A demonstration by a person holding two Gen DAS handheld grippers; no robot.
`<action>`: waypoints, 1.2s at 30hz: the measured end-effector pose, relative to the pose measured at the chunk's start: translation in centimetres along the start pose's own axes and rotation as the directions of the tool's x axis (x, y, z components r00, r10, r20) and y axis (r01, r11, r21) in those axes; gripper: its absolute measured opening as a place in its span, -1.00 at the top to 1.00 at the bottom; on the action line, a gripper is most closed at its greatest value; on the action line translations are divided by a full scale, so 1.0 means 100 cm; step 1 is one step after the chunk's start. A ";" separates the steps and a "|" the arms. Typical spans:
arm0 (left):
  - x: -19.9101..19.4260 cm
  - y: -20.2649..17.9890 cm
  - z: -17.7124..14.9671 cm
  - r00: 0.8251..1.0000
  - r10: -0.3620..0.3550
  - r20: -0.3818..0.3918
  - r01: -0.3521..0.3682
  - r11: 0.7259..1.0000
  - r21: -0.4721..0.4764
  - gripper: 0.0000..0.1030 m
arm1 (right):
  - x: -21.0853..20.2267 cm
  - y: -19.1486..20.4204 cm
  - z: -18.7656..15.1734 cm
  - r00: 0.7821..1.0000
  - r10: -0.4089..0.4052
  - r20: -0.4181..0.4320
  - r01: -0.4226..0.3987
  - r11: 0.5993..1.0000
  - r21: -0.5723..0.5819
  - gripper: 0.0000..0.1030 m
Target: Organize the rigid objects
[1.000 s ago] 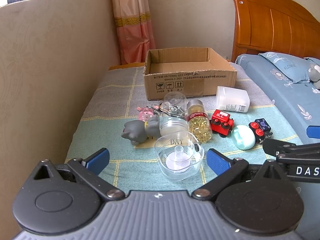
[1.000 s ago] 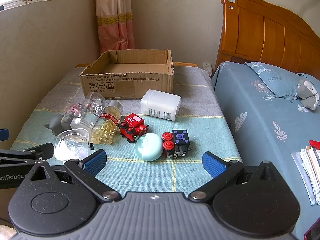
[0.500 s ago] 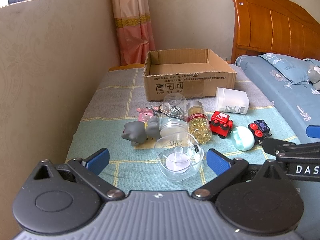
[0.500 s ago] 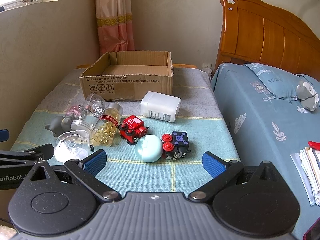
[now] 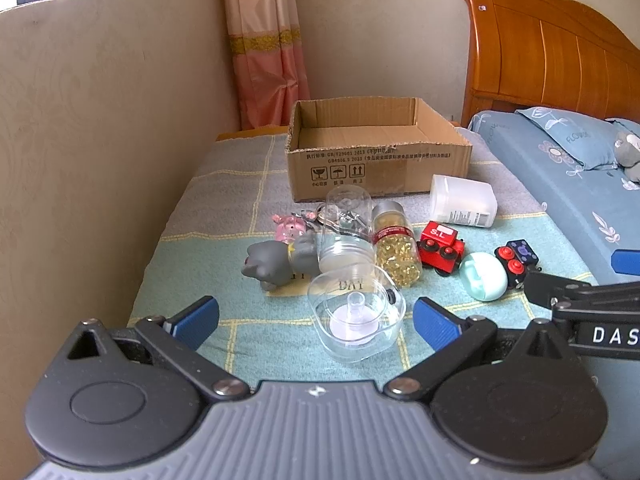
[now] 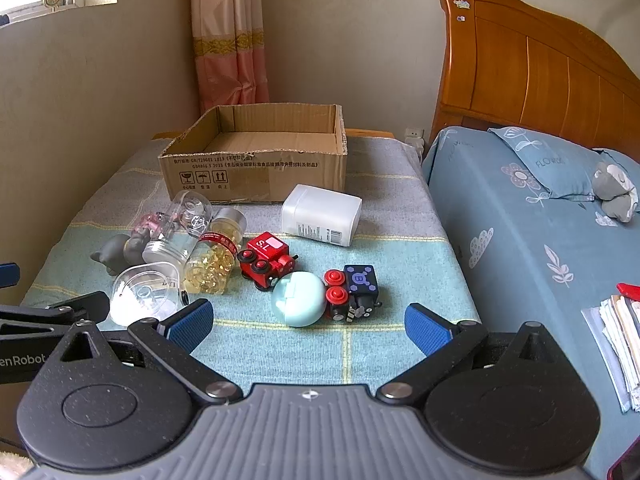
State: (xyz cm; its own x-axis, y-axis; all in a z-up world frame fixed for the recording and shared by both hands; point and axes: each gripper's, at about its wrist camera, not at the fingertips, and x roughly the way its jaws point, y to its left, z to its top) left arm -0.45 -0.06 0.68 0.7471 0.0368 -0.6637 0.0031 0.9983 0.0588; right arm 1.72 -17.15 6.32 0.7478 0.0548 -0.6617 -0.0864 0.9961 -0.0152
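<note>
Covering table (image 6: 404,248), checked cloth, bed (image 6: 520,216) beside

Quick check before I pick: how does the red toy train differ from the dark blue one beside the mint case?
The red train has a red body with a white "S.L" label; the blue train is dark with a blue patterned top. The red train lies next to the capsule bottle, the blue train right of the mint case, nearer the right gripper. Both have red wheels and sit outside the box.
</note>
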 end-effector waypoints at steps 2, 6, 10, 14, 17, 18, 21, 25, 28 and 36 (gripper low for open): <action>-0.001 0.000 0.000 1.000 0.001 0.002 -0.001 1.000 -0.001 -0.99 | 0.000 0.000 0.000 1.000 0.000 0.001 0.000 1.000 0.000 -1.00; -0.002 -0.001 0.001 1.000 0.001 0.003 -0.001 1.000 -0.002 -0.99 | 0.000 0.000 0.000 1.000 -0.002 0.004 0.002 1.000 -0.002 -1.00; 0.000 0.001 -0.001 1.000 0.001 0.004 -0.001 1.000 -0.004 -0.99 | 0.000 0.000 0.000 1.000 -0.001 0.003 0.001 1.000 -0.002 -1.00; 0.001 0.002 0.000 1.000 -0.003 0.004 0.003 1.000 -0.009 -0.99 | 0.000 0.000 0.000 1.000 0.000 0.006 0.000 1.000 -0.003 -1.00; 0.002 0.001 0.000 1.000 -0.003 0.004 0.003 1.000 -0.009 -0.99 | 0.000 0.001 0.000 1.000 -0.002 0.007 0.002 1.000 -0.007 -1.00; 0.003 0.001 0.000 1.000 -0.003 0.003 0.003 1.000 -0.008 -0.99 | 0.000 0.001 0.000 1.000 -0.003 0.008 0.003 1.000 -0.007 -1.00; 0.003 0.002 0.000 1.000 -0.003 0.001 0.003 1.000 -0.008 -0.99 | 0.001 0.002 -0.001 1.000 -0.004 0.007 0.004 1.000 -0.008 -1.00; 0.003 0.001 0.000 1.000 -0.004 0.001 0.004 1.000 -0.006 -0.99 | 0.001 0.002 -0.001 1.000 0.000 0.009 0.000 1.000 -0.010 -1.00; 0.004 0.001 0.000 1.000 -0.011 0.002 0.011 1.000 -0.001 -0.99 | 0.001 0.002 -0.001 1.000 0.004 0.012 -0.004 1.000 -0.014 -1.00; 0.010 0.009 0.005 0.994 -0.112 0.003 0.112 0.993 0.029 -0.99 | 0.002 -0.002 0.000 0.999 0.029 0.027 -0.028 0.999 -0.031 -1.00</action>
State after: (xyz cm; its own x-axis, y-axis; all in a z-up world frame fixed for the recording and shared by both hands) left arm 0.57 0.82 0.44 0.7438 -0.0754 -0.6642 0.1056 0.9944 0.0054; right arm 1.86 -17.36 6.23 0.7627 0.0850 -0.6411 -0.1276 0.9916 -0.0203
